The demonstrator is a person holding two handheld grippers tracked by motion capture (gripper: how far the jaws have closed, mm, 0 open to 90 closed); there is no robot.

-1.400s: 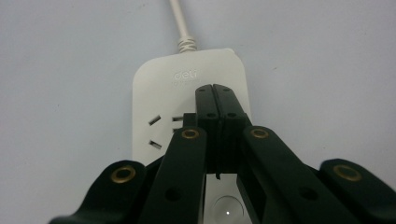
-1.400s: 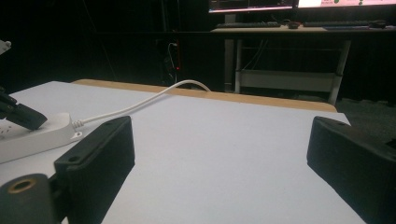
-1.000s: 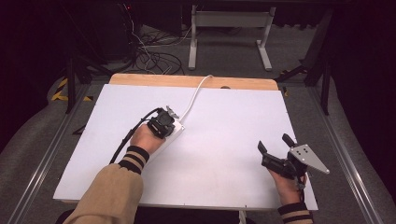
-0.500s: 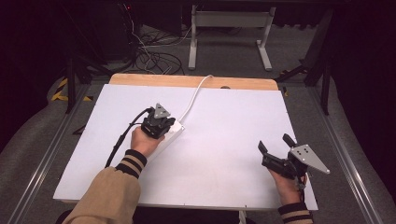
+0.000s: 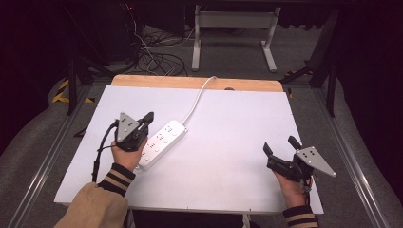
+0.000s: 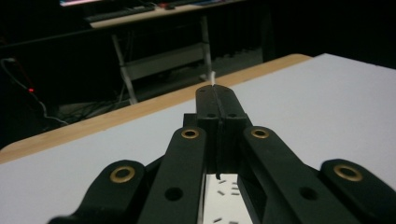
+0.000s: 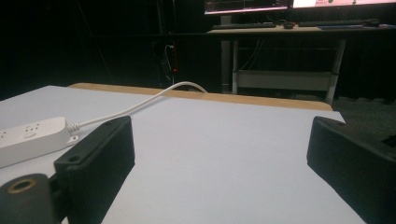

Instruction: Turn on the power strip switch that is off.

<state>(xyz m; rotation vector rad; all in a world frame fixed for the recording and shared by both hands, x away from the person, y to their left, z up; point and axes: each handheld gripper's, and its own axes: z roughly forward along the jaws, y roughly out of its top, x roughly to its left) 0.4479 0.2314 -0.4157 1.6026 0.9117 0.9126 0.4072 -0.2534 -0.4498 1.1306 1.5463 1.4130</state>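
Observation:
A white power strip (image 5: 160,141) lies at an angle on the white table (image 5: 228,123), and its white cable (image 5: 197,99) runs off over the far edge. My left gripper (image 5: 148,117) is held just left of the strip, over its near end, with the jaws shut together and nothing between them. In the left gripper view the shut jaws of that gripper (image 6: 217,93) point across the table, with the strip's sockets (image 6: 226,193) below them. My right gripper (image 5: 279,145) rests open near the table's right front corner. In the right gripper view the wide-apart jaws of that gripper (image 7: 222,140) face the strip (image 7: 28,136) and cable (image 7: 140,105).
A wooden strip (image 5: 195,82) edges the table's far side. Beyond it are a metal desk frame (image 5: 233,28) and loose cables (image 5: 152,57) on the dark floor. Metal rails run along both sides of the table.
My left gripper has drawn back to the left and slightly up off the power strip, uncovering most of it. The right gripper has stayed put.

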